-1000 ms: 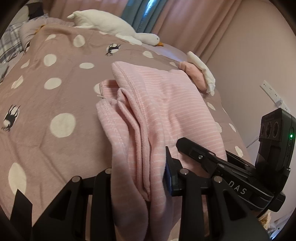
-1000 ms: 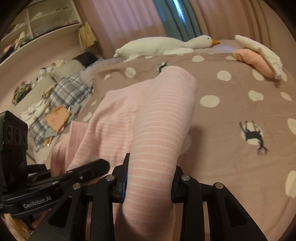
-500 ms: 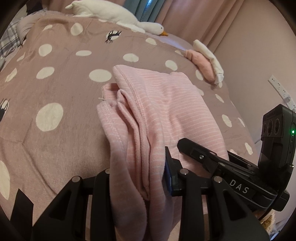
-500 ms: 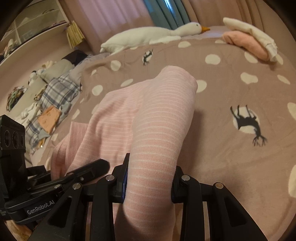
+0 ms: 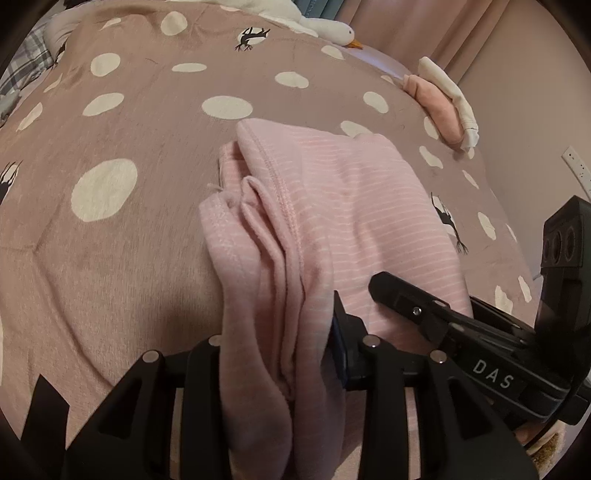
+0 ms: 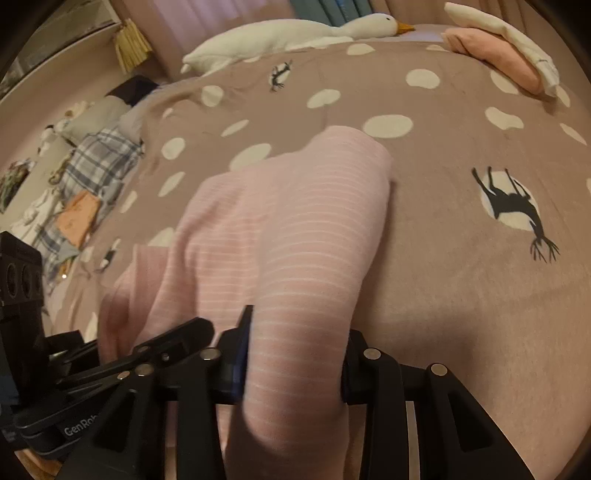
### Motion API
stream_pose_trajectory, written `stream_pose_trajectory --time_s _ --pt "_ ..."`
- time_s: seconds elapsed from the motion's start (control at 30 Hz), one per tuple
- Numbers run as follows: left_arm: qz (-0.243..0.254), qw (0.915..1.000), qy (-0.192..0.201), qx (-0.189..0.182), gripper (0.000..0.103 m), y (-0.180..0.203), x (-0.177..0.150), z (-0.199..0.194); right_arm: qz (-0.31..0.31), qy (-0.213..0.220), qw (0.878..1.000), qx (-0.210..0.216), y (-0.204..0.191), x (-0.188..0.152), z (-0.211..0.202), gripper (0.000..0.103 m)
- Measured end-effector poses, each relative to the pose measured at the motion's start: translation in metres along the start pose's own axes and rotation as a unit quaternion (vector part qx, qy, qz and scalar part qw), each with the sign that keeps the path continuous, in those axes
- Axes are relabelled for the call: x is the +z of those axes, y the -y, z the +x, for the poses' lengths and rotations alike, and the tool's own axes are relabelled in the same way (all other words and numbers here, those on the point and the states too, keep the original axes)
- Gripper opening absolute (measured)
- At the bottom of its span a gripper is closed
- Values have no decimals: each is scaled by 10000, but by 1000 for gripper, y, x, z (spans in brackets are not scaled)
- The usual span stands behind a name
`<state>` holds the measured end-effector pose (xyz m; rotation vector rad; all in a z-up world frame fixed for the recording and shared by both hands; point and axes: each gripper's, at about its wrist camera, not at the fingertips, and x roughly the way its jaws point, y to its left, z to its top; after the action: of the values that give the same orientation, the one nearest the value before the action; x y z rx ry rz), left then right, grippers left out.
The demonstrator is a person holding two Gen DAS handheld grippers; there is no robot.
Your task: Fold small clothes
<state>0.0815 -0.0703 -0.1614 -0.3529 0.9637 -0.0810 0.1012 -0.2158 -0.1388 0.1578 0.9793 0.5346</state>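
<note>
A pink striped garment [image 5: 332, 206] lies bunched and folded on the dotted mauve bedspread [image 5: 110, 240]. My left gripper [image 5: 280, 354] is shut on its near left edge, with the cloth draped through the jaws. My right gripper [image 6: 295, 358] is shut on the near right edge of the same garment [image 6: 295, 221]. The right gripper's body also shows at the right of the left wrist view [image 5: 461, 332]. The left gripper's body shows at the lower left of the right wrist view [image 6: 110, 387].
A folded stack of pink and cream clothes [image 5: 447, 103] lies at the bed's far right, also in the right wrist view [image 6: 506, 51]. A white goose plush [image 6: 288, 33] lies along the far edge. Plaid bedding and loose clothes [image 6: 85, 177] lie at the left. A wall [image 5: 535, 110] stands at the right.
Both grippers have carried the garment forward over the bed, still shut on it. The goose plush and folded stack sit higher in both views and the views tilt downward.
</note>
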Motion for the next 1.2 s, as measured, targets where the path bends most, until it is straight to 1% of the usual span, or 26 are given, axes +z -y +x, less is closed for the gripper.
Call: stream_pose_trajectory --time_s 0.1,0.23,0.3,0.37,0.43,0.5,0.53,0.57,0.6,0.63,0.7,0.77,0.8,0.87,1.0,1.07,1.13,1.2 --pt "0 10000 -1 49 40 -1 -1 -2 46 -22 10000 -47 2 -2 -2 39" --pt "-6 10000 14 90 41 -2 -2 -8 45 -35 9998 -184 -1 -2 -6 42" --pt "7 9999 31 129 44 -3 -3 -13 45 -32 9997 -247 -1 -2 -9 42" --pt "44 9998 104 180 44 -3 -3 -21 72 -12 9995 -315 -2 -1 -14 45" --pt "92 9994 218 239 46 -3 -3 -31 61 76 9991 -414 -3 -1 -23 46" --pt "133 9989 362 280 53 -2 -3 -43 51 216 9986 -475 -4 -1 -33 50" --pt "160 9983 481 279 55 -1 -3 -52 48 317 9984 -471 -5 -1 -40 56" --pt "181 9979 554 276 61 -1 -2 -58 47 430 9981 -436 -6 0 -48 61" --pt "211 9973 653 267 67 1 -2 -66 52 521 9978 -401 -7 0 -55 63" --pt "236 9965 760 245 71 2 -2 -75 53 665 9972 -349 -9 1 -65 66" --pt "264 9949 949 195 87 5 -2 -92 20 866 9958 -285 -13 1 -79 70" --pt "273 9925 1189 117 92 8 -2 -109 -82 1127 9934 -202 -19 -1 -96 78" --pt "286 9917 1251 84 96 9 -3 -115 -127 1214 9924 -183 -22 -1 -101 80" --pt "320 9904 1342 35 102 13 -5 -126 -225 1416 9895 -201 -29 -3 -115 91" --pt "439 9874 1520 35 103 18 -10 -145 -405 1642 9846 -453 -41 -6 -129 96" --pt "472 9857 1615 45 103 19 -12 -152 -500 1725 9815 -659 -46 -8 -134 102" --pt "480 9842 1705 48 103 18 -14 -159 -585 1783 9787 -839 -50 -11 -136 102" --pt "483 9836 1736 98 103 17 -15 -162 -585 1812 9773 -933 -52 -13 -138 102"
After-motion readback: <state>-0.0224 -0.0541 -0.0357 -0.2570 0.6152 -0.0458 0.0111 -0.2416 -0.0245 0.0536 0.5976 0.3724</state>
